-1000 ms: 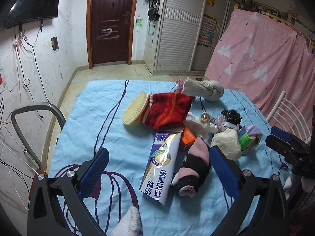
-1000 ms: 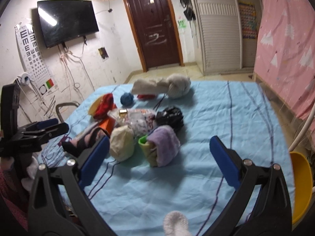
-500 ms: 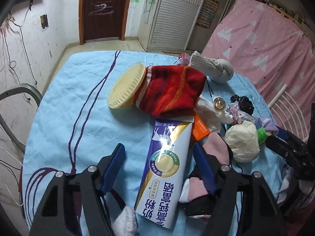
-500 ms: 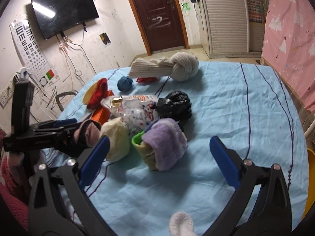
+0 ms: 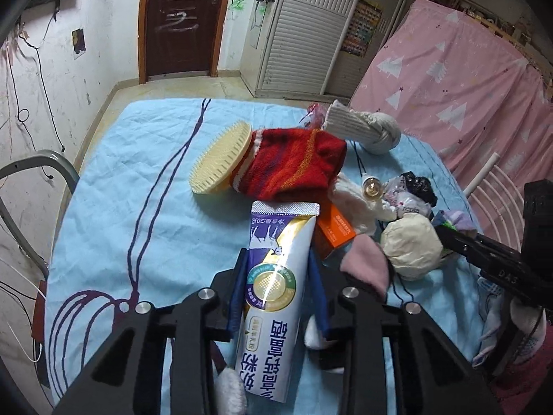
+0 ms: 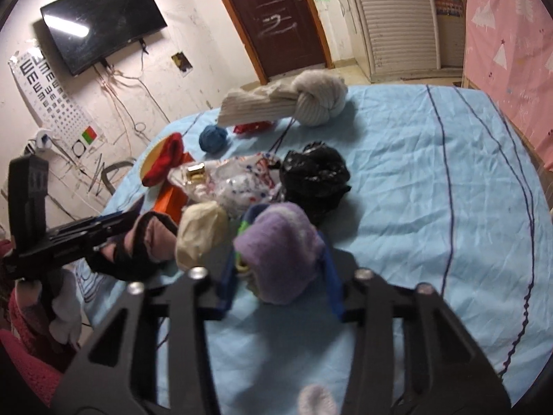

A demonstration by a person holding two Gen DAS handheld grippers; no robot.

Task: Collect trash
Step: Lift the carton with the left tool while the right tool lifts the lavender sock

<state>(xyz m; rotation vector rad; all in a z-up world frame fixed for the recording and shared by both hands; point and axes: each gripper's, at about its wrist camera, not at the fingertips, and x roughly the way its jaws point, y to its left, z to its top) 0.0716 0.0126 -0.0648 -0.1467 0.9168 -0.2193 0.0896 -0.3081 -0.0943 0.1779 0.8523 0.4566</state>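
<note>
The left claw [image 5: 278, 287] is pinching a white and purple milk pouch [image 5: 276, 297], its blue pads [image 5: 238, 290] pressing on both flanks of the pack. Large purple Chinese characters are running along the pouch, upside down to the camera, with a round green and gold seal mid-body, a small cow drawing and "20" in the print near the crimped top. The pouch is lying flat on the blue tablecloth [image 5: 138, 180], its top end just beside a red knitted piece [image 5: 293, 166] and an orange box [image 5: 337, 230]. A crumpled wrapper [image 5: 409, 205] beyond is showing "repla" in dark letters.

The right claw [image 6: 280, 269] is closing narrowly around a purple sock bundle [image 6: 280, 242], pads touching both sides, with a cream ball [image 6: 200, 231] just beside it and a black plastic bag [image 6: 314, 176] behind. On the far wall an eye chart [image 6: 45, 90] is showing rows of E's.
</note>
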